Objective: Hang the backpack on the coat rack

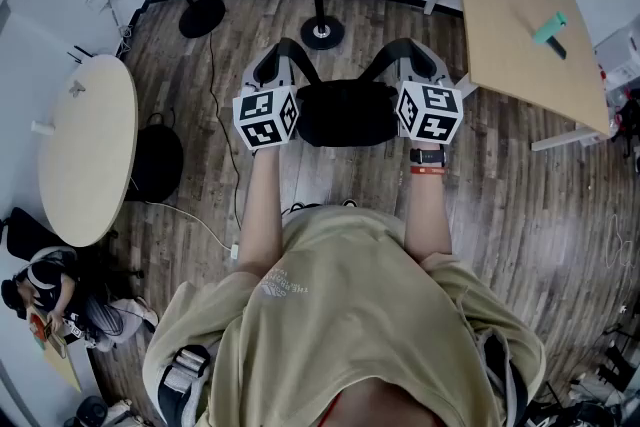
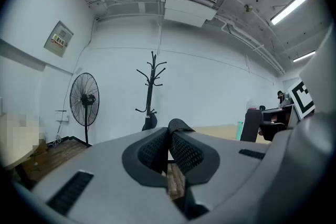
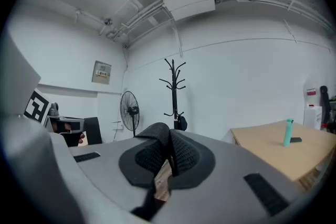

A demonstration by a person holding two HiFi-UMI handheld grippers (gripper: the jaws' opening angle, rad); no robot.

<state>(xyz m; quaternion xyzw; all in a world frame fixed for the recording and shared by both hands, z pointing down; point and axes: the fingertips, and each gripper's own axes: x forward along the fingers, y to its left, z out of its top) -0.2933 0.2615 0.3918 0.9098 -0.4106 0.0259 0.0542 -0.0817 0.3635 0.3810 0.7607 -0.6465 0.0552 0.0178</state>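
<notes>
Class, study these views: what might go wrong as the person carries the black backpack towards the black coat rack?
1. The left gripper and right gripper each pinch only a fold of black mesh strap; a strap may slip and the black backpack tilt or drop.
2. The black coat rack is slim on a small round base; the bag's weight on one hook might tip it.
</notes>
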